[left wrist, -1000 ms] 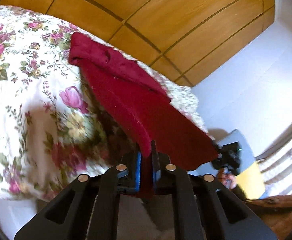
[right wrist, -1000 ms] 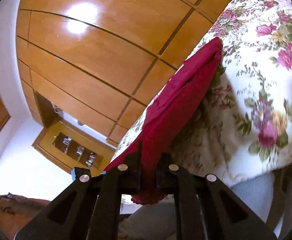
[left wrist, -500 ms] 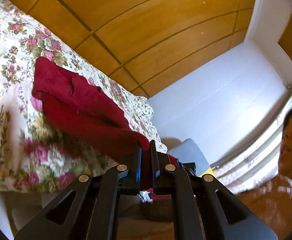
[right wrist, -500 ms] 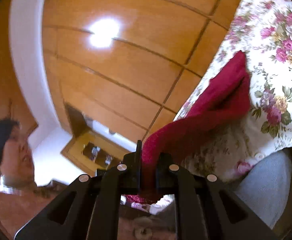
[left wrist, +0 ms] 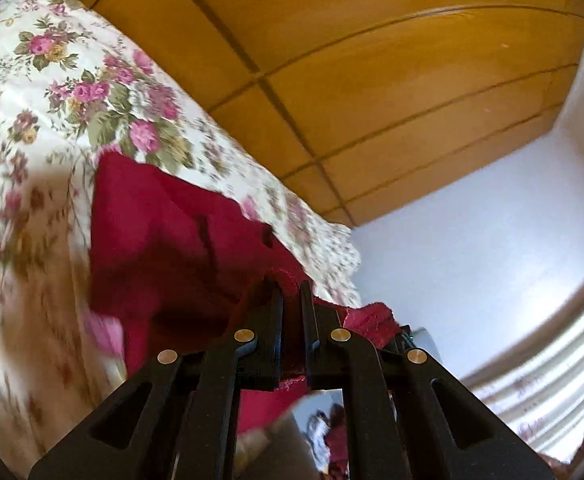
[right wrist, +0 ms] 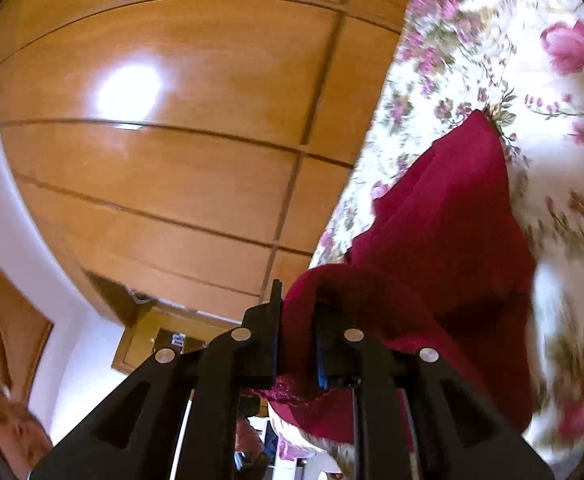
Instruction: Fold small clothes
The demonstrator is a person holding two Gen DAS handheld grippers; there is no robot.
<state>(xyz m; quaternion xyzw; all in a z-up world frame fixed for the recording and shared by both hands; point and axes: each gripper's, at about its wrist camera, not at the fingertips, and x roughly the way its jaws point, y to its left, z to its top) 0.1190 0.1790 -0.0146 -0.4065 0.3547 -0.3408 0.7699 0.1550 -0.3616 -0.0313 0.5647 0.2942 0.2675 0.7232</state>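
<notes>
A dark red garment (left wrist: pixel 163 240) lies partly on the floral bedspread (left wrist: pixel 51 92), its near edge lifted. My left gripper (left wrist: pixel 291 292) is shut on that near edge; red cloth fills the gap between the fingers. In the right wrist view the same red garment (right wrist: pixel 444 220) stretches from the bedspread (right wrist: pixel 552 92) toward me. My right gripper (right wrist: pixel 298 300) is shut on another part of its edge, and the cloth bulges over the right finger. The far end of the garment rests on the bed.
Wooden wardrobe doors (left wrist: pixel 372 60) rise behind the bed, and also fill the right wrist view (right wrist: pixel 151 140). A white wall (left wrist: pixel 492 240) and a curtain (left wrist: pixel 552 352) are at the right. The person's face (right wrist: pixel 15 428) shows at the lower left.
Both grippers have moved closer to the bed with the garment's edge in them. The red cloth now lies slacker and bunched, and looms larger in both views.
</notes>
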